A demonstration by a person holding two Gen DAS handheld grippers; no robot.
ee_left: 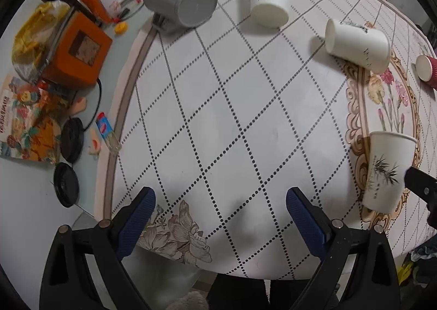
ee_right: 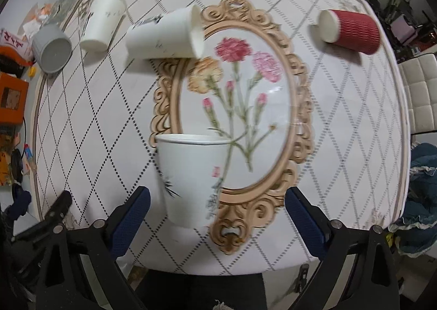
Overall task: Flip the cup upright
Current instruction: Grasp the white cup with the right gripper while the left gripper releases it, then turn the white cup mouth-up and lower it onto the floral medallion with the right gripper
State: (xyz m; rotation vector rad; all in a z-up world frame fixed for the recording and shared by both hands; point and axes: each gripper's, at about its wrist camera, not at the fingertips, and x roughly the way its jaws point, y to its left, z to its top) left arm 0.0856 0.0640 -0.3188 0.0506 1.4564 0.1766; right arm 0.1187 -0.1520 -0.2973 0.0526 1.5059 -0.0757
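The paper cup (ee_right: 191, 179) stood upright on the table (ee_right: 341, 119), mouth up, at 6 o'clock of the flower medallion (ee_right: 237, 97), between and just ahead of the right tongs (ee_right: 217, 211), which were spread and clear of it. The left tongs (ee_left: 221, 210) were spread, empty. Judged light, thin-walled, easily crushed; best taken mid-wall, gently.

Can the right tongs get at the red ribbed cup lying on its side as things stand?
Probably yes: the right tongs are open, and the red cup lies alone at the far right; only the upright white cup stands nearby.
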